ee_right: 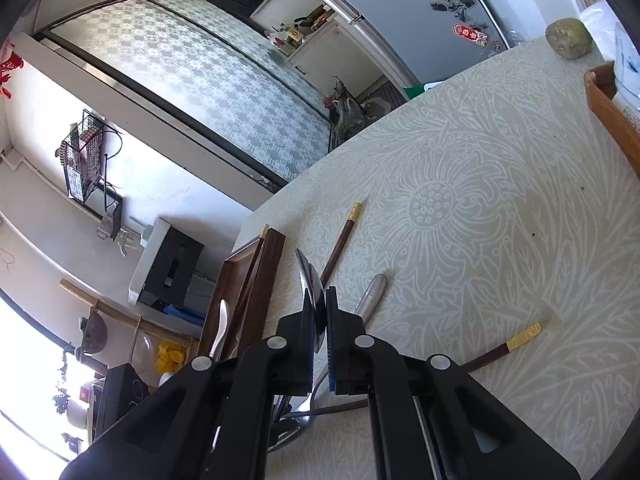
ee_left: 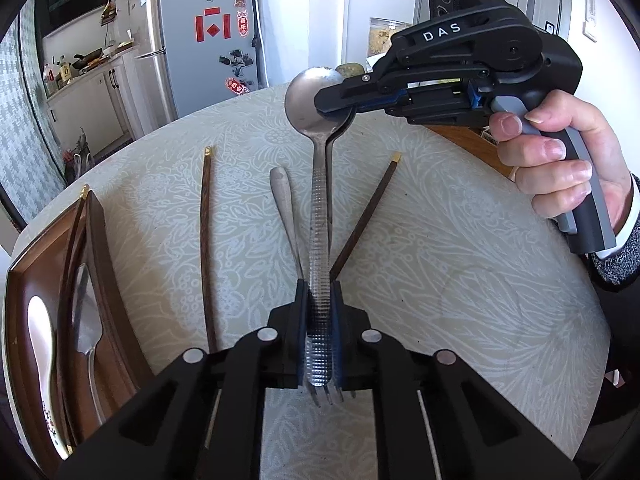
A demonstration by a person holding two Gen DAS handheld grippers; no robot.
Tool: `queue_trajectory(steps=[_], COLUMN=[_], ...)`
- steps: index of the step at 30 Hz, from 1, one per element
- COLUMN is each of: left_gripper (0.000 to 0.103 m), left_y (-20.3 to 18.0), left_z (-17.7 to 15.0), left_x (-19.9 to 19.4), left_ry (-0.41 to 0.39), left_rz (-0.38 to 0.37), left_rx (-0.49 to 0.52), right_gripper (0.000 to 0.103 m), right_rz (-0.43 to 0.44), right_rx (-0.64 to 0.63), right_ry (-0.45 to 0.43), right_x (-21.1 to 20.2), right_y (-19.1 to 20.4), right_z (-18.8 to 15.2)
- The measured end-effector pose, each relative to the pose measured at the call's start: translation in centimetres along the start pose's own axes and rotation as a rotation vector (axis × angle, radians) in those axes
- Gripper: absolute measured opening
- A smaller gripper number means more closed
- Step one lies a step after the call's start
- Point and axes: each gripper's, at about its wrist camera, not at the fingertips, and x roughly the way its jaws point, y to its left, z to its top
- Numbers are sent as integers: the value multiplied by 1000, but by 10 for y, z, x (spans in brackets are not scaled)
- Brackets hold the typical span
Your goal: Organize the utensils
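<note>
A metal spoon with a ribbed handle (ee_left: 319, 216) is raised above the table. My left gripper (ee_left: 320, 292) is shut on the handle's lower end. My right gripper (ee_left: 334, 100) is shut on the spoon's bowl (ee_left: 308, 96). A second, darker spoon seems to lie right behind it. In the right wrist view the bowl (ee_right: 314, 276) stands edge-on between my right gripper's (ee_right: 319, 300) fingers. Fork tines (ee_left: 330, 396) show below my left fingers; I cannot tell whether the fork is held. A brown tray (ee_left: 108, 248) at the left holds a white spoon (ee_left: 40, 332), chopsticks and a metal utensil.
Two loose chopsticks (ee_left: 207, 240) (ee_left: 368, 212) and a plain metal handle (ee_left: 282, 208) lie on the patterned tablecloth. A person's hand (ee_left: 560, 160) grips the right tool. A greenish lump (ee_right: 568, 38) and a wooden box (ee_right: 612, 120) sit at the table's far side. A fridge (ee_left: 208, 40) stands beyond.
</note>
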Motion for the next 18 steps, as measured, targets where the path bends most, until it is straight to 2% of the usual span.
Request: queue_trajectory(steps=[9, 18], left_gripper=[12, 11], left_y=[8, 30], left_z=[-5, -26], left_x=[-41, -75], left_ry=[-55, -77], left_rz=[32, 78], left_rx=[-12, -53], right_gripper=[5, 5], right_rz=[5, 15], right_rx=[-74, -122], right_ry=[-3, 42], right_x=[2, 41], right_y=[49, 88], right_z=[1, -6])
